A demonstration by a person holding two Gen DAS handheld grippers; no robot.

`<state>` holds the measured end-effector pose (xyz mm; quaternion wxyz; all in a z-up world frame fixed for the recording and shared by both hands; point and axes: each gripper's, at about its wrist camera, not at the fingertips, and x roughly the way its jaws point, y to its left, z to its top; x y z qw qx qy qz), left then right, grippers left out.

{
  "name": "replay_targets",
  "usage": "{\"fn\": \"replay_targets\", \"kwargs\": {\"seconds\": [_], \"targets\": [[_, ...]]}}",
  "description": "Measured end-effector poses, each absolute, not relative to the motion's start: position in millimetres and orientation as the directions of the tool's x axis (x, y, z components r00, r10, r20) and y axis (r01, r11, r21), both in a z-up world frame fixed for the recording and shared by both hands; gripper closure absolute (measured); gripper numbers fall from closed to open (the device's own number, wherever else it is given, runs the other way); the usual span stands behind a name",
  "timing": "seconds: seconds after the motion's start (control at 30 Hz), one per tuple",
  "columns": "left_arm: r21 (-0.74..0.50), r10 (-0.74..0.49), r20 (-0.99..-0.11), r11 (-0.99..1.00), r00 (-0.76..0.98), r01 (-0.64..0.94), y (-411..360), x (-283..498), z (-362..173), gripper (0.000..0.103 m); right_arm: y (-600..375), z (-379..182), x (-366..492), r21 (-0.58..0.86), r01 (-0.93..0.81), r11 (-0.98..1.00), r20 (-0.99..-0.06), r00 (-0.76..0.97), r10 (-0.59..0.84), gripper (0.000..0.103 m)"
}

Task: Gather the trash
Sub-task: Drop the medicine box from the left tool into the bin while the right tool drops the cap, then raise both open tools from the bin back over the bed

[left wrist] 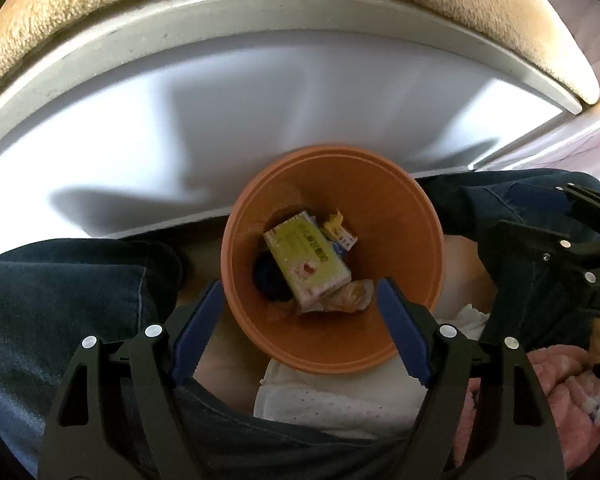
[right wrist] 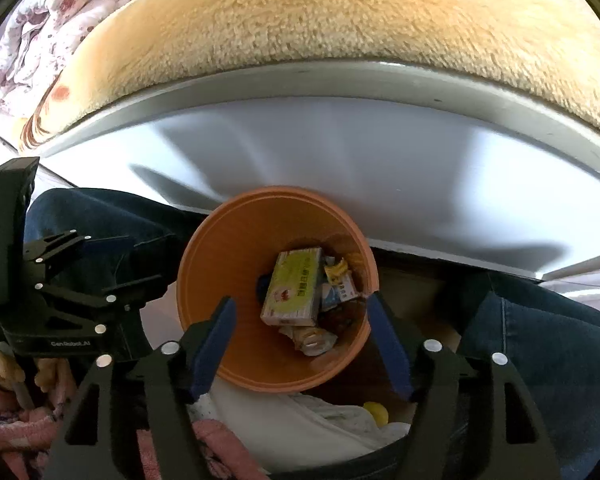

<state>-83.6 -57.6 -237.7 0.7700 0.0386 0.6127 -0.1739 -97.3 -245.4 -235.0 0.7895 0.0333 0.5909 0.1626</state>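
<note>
Between denim knees, both hand-held grippers (left, right) hang released over the orange bin.

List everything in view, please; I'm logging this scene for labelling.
bin: one, orange, on the floor between the knees
box: one, yellow-green, inside the bin on top
wrappers: several, yellow and clear, in the bin around the box
bed frame: one, white, behind the bin
blanket: one, cream and fuzzy, on the bed
quilt: one, floral, far left on the bed
jeans: blue, either side of the bin
left gripper: open, above the bin
right gripper: open, above the bin
</note>
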Motion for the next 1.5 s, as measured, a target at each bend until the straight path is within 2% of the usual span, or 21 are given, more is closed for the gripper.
{"fn": "replay_targets", "kwargs": {"seconds": [0.53, 0.83, 0.93, 1.07, 1.17, 1.33, 1.5], "targets": [[-0.116, -0.195, -0.958, 0.936, 0.212, 0.333, -59, -84, -231, 0.026, -250, -223, -99, 0.240, -0.215, 0.947, -0.913, 0.283, 0.296, 0.034], [-0.116, -0.251, -0.907, 0.921, 0.339, 0.373, -54, -86, -165, 0.026, -254, -167, -101, 0.280, -0.246, 0.928, -0.848, 0.390, 0.359, 0.029], [-0.132, -0.297, -0.875, 0.906, 0.382, 0.402, -53, -84, -139, 0.021, -256, -142, -102, 0.267, -0.263, 0.927, -0.815, 0.452, 0.363, 0.027], [-0.179, -0.381, -0.811, 0.884, 0.445, 0.432, -47, -73, -104, 0.020, -268, -108, -101, 0.249, -0.262, 0.932, -0.754, 0.552, 0.356, 0.021], [-0.156, -0.385, -0.767, 0.888, 0.514, 0.432, -48, -54, -80, 0.013, -280, -93, -94, 0.244, -0.245, 0.938, -0.722, 0.600, 0.345, 0.019], [-0.138, -0.376, -0.712, 0.903, 0.593, 0.407, -58, 8, -61, 0.012, -297, -91, -78, 0.269, -0.204, 0.941, -0.706, 0.623, 0.337, 0.018], [-0.144, -0.366, -0.699, 0.913, 0.615, 0.381, -77, 94, -54, 0.012, -311, -99, -63, 0.296, -0.162, 0.941, -0.707, 0.625, 0.330, 0.018]]}}
